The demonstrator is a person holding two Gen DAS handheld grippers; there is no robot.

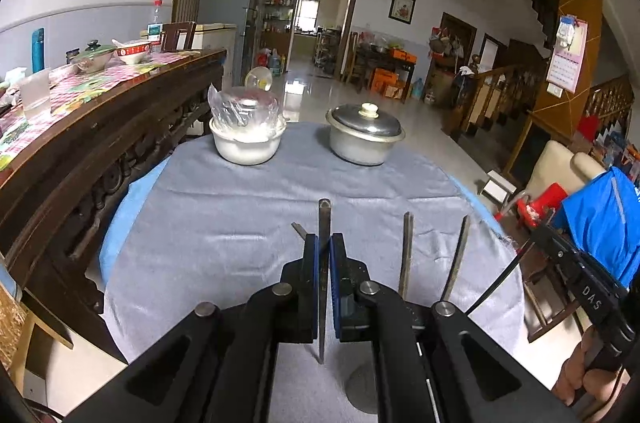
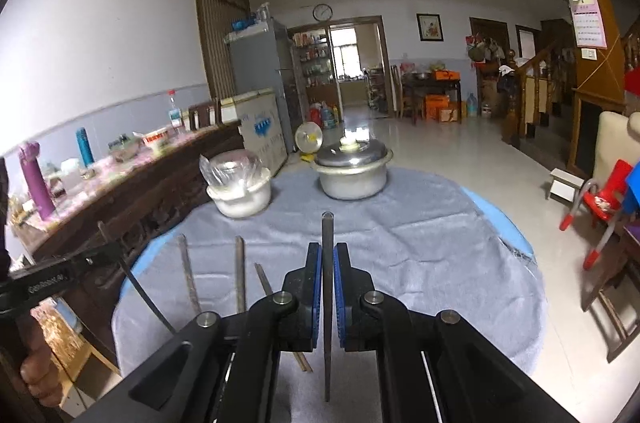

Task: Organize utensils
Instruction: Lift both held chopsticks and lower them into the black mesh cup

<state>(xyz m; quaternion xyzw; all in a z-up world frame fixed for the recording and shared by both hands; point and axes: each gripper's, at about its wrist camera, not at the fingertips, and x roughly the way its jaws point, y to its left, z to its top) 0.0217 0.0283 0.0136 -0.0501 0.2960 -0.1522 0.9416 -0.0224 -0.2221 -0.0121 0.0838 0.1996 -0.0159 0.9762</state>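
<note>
**Both grippers loaded – 1 chopstick each**

Left gripper (image 1: pixel 324 255) pinches a chopstick (image 1: pixel 324 223); right gripper (image 2: pixel 328 263) pinches its own chopstick (image 2: pixel 327 235). Both sticks run along the fingers, tips toward the pots. Loose sticks (image 1: pixel 408 255) lie on the cloth (image 1: pixel 240 223) between the 2 grippers, parallel – roughly equally near to both.

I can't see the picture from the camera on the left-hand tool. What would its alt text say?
The left gripper is shut on a dark chopstick above a round table under a grey cloth. More chopsticks lie on the cloth to its right. At the far edge stand a white bowl holding a plastic bag and a lidded metal pot.
</note>
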